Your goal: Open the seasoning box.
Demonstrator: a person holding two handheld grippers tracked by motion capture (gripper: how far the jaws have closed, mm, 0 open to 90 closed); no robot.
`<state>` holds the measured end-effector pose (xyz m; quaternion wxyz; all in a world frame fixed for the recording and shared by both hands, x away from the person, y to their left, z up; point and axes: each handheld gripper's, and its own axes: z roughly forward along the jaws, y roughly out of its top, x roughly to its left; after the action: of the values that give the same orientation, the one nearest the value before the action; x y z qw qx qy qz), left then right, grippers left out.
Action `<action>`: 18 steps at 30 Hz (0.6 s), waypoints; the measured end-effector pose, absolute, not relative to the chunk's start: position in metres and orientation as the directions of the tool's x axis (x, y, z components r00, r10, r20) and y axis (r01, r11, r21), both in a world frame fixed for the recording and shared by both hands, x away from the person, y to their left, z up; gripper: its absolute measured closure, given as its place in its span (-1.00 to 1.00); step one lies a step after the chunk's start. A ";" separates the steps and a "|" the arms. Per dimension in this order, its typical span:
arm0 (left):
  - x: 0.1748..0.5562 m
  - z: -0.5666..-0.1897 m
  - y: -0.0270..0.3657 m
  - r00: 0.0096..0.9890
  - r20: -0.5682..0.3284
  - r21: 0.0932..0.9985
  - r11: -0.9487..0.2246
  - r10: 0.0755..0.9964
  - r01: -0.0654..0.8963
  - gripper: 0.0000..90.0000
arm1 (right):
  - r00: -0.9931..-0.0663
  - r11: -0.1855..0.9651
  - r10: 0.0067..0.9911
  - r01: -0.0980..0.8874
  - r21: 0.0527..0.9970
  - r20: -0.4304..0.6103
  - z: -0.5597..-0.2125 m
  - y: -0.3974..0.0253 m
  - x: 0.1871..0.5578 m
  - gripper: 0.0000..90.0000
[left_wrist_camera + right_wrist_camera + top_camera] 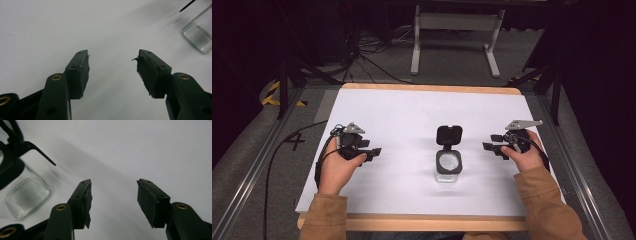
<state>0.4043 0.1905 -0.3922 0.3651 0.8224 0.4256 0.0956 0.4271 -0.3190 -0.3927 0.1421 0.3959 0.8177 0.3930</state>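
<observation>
A clear square glass jar (448, 167) with a black collar stands upright near the middle of the white table top (412, 110), its black hinged lid (449, 135) flipped back and open. My left gripper (373, 151) rests to the jar's left, open, nothing between its pads (83, 72); the jar's base (200, 37) shows at the upper right of the left gripper view. My right gripper (488, 144) sits to the jar's right, open and empty, its jaws spread wide. In the right gripper view the jar (26, 195) stands at the left, beside my left fingertip (86, 200).
The white sheet lies on a wooden board (432, 89) whose edges show front and back. Metal rails (259, 160) run along both sides. A white frame's legs (454, 30) and cables (367, 55) lie on the floor beyond the table.
</observation>
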 end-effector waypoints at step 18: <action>0.418 -0.425 0.183 0.643 -0.169 0.584 -0.449 0.747 0.676 -0.08 | -0.629 0.441 0.776 0.596 0.671 0.049 -0.427 -0.326 0.441 -0.07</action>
<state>0.4179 0.1830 -0.4248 0.3161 0.8494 0.4188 0.0565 0.4405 -0.3265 -0.4274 0.1345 0.4092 0.8381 0.3347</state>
